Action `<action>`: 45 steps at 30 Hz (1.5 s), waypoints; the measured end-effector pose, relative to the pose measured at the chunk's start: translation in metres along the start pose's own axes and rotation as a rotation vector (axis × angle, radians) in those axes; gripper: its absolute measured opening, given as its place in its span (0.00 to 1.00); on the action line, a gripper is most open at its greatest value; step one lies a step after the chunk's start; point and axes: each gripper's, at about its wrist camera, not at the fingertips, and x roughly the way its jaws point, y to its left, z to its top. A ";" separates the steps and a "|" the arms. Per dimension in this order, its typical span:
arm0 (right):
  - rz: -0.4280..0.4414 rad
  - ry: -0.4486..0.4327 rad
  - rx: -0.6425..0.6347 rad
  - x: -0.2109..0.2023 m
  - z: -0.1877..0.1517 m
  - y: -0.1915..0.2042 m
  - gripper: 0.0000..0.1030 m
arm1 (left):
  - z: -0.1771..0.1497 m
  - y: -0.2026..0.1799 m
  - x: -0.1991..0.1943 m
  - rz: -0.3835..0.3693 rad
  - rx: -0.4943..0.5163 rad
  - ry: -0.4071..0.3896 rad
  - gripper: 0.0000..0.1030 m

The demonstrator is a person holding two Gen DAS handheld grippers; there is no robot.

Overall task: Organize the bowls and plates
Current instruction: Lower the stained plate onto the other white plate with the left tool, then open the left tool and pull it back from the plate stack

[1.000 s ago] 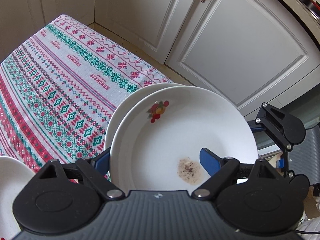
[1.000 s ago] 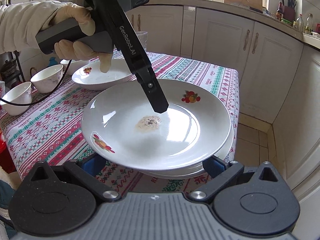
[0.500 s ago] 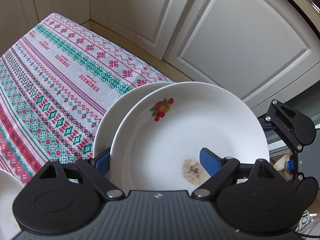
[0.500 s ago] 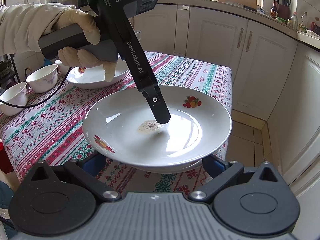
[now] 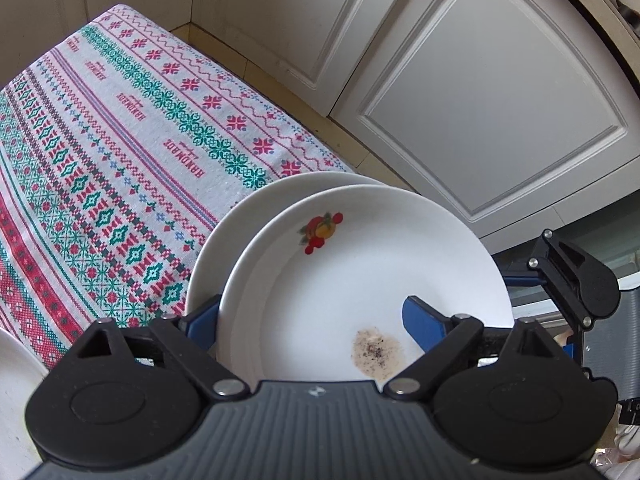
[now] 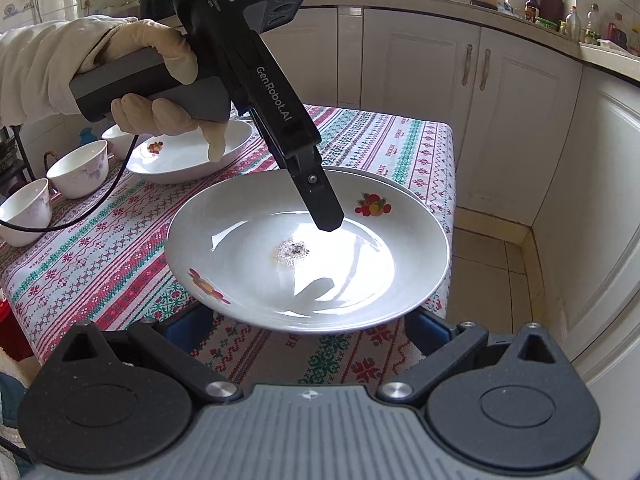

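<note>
- White porcelain cups, two of them with a faint floral print, stand at the bench's left edge in the right wrist view, untouched.
- Beside them toward the far side sits a shallow white dish with a fruit motif, resting on the red-and-green patterned tablecloth.
- Gripping from above, the left gripper has its blue-padded fingers closed on the rim of a white deep plate with fruit decals and a brown speckled stain; one finger lies inside the plate, the other beneath.
- That plate hovers at the bench's right front corner, over a second white plate lying on the cloth.
- Spread wide and holding nothing, the right gripper waits below the lifted plate's near rim.
- Judged step: stacking plates. Next likely calls for lowering the stained plate level onto the one beneath, centred, before releasing.
</note>
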 end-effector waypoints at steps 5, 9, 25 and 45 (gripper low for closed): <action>0.000 -0.004 0.003 0.000 0.000 0.001 1.00 | -0.001 -0.002 -0.003 0.013 -0.010 0.002 0.90; 0.006 -0.010 0.012 -0.001 -0.001 0.000 1.00 | -0.003 0.001 -0.008 0.001 -0.034 0.006 0.90; 0.009 -0.018 0.035 0.002 -0.001 -0.001 1.00 | -0.010 -0.002 -0.021 0.006 -0.062 0.006 0.91; -0.025 -0.053 0.039 0.000 -0.001 0.006 1.00 | -0.026 -0.005 -0.027 0.102 -0.068 -0.041 0.92</action>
